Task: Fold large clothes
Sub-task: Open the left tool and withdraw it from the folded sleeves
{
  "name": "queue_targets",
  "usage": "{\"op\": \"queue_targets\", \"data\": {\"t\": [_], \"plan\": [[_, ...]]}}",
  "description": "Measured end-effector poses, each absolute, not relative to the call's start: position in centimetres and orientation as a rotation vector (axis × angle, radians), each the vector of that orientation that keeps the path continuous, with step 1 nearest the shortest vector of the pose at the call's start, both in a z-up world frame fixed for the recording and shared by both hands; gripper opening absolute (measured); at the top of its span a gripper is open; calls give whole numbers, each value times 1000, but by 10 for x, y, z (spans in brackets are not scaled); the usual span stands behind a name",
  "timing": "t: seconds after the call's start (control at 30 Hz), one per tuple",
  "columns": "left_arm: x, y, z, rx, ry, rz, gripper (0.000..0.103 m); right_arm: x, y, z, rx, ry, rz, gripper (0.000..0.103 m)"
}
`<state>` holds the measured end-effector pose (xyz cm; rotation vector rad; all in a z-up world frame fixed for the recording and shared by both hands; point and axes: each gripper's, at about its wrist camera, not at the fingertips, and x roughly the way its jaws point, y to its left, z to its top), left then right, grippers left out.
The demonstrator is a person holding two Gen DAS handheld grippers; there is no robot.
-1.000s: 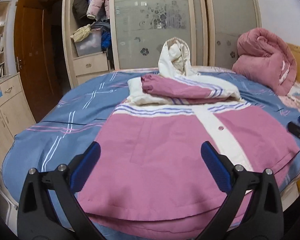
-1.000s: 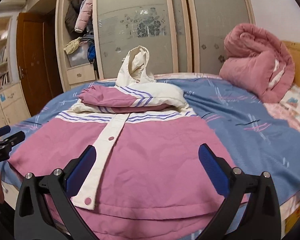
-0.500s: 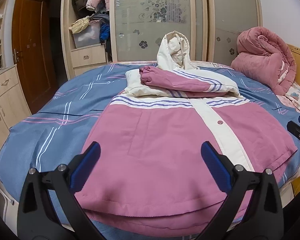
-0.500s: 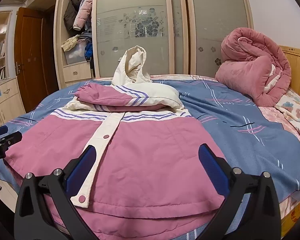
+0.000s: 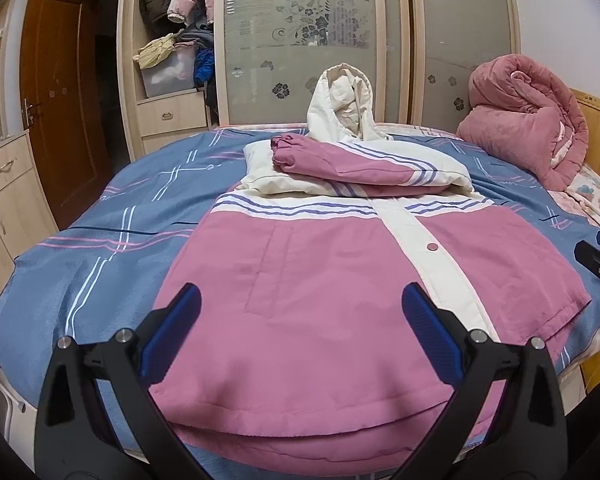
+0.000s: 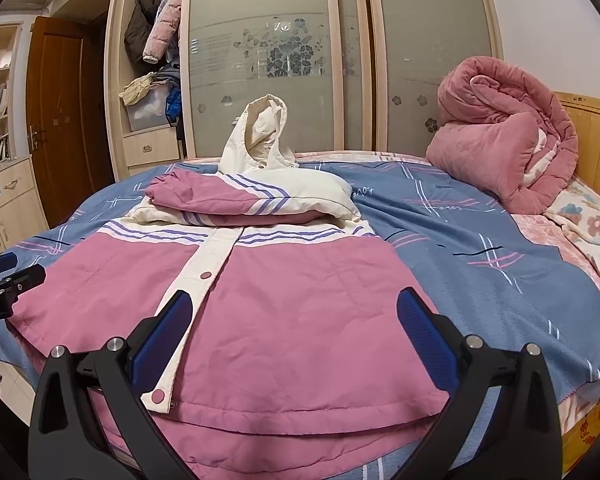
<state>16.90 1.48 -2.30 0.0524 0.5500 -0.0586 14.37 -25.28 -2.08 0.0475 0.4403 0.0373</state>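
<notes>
Left wrist view: the bed (image 5: 80,264), under a blue plaid sheet, is stretching ahead of and beneath both grippers. A pink-and-cream hooded jacket (image 5: 340,280) is lying front-up on it, directly ahead of the left gripper (image 5: 300,332), its hem (image 5: 300,412) passing just below the fingertips. Both sleeves (image 5: 364,168) are lying folded across the chest, farther ahead, and the hood (image 5: 342,104) is standing up beyond them. A rolled pink quilt (image 5: 528,120) is resting well ahead and to the right. The left gripper is hovering with its jaws spread wide, holding nothing. Right wrist view: the right gripper (image 6: 292,336) is likewise hovering agape and empty above the hem (image 6: 300,412), the snap placket (image 6: 208,268) lying just ahead of its left finger. Judged step: sleeves are in; the hem-to-shoulder fold is pending. The next move is calling for each gripper to be lowering onto its hem corner, pinching both layers, then carrying them forward together.
</notes>
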Motion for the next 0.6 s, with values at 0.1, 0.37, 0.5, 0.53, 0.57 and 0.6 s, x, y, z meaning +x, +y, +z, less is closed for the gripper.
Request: {"op": "queue_targets", "data": {"t": [0.1,0.37,0.5,0.53,0.57,0.6], "plan": [[169,15,-23,51,549,-59,101,144,-254,-20,48,441,38,102],[170,14,-23,45,550,-59,101,142,-255,-20,47,439,36,102],[170,14,-23,46,551,-61,101,142,-255,-20,46,439,38,102],[170,14,-22,46,551,-62,101,142,-255,-19,45,439,38,102],[170,13,-22,47,550,-63,101,142,-255,-19,45,439,38,102],[170,13,-22,47,549,-63,101,142,-255,-19,45,440,38,102]]}}
